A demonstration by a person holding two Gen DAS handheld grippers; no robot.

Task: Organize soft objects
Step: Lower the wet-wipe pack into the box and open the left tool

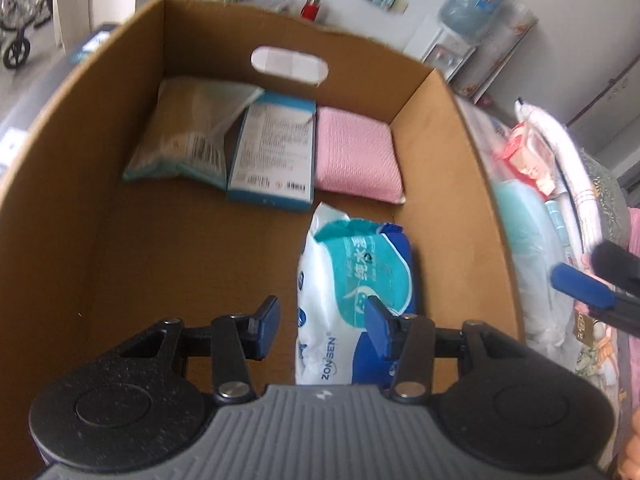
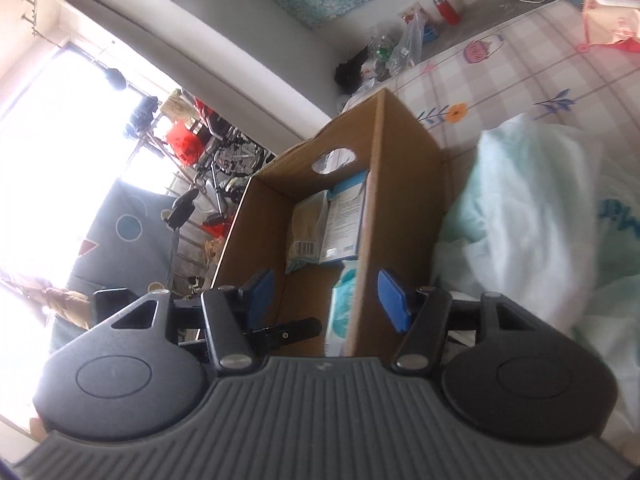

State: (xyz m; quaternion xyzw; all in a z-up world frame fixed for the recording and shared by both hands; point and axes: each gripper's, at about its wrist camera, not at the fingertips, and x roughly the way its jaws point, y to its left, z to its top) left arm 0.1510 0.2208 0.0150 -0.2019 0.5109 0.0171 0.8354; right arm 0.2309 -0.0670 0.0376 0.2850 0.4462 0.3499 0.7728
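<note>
Cardboard box interior, far wall, left to right: tan tissue pack, blue-white carton, pink pack. Wet wipes pack lies on the floor at 5 o'clock of the carton. Left gripper above it, jaws apart, nothing clamped. Right gripper at the box's right wall, jaws apart, empty. Pale green bundle at 3 o'clock of the box.
</note>
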